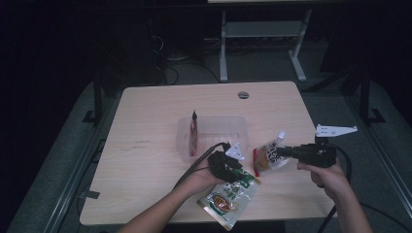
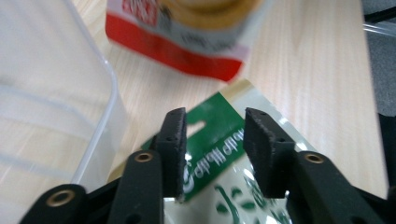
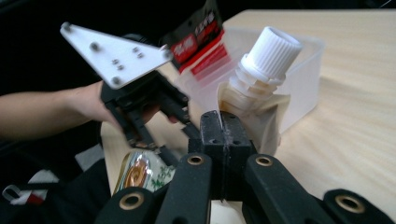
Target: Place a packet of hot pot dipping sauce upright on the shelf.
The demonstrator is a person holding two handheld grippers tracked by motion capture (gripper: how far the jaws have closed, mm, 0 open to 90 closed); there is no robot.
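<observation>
Two pouches in hand: right gripper [image 3: 223, 122] clamps spout pouch [image 3: 261, 93], bound next for upper-centre tray [image 1: 214, 124]; left gripper [image 2: 214, 122] part-open above green pouch [image 2: 219, 140].

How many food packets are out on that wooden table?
3. A dark red packet stands in the clear plastic tray; a green-and-white pouch lies near the front edge under the left gripper; the right gripper holds a white-capped spouted pouch. None looks hidden.

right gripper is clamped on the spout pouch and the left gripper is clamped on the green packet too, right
Not quite. The right gripper is shut on the spout pouch, but the left gripper is open: in the left gripper view its jaws stand apart over the green packet, not clamped.
</observation>
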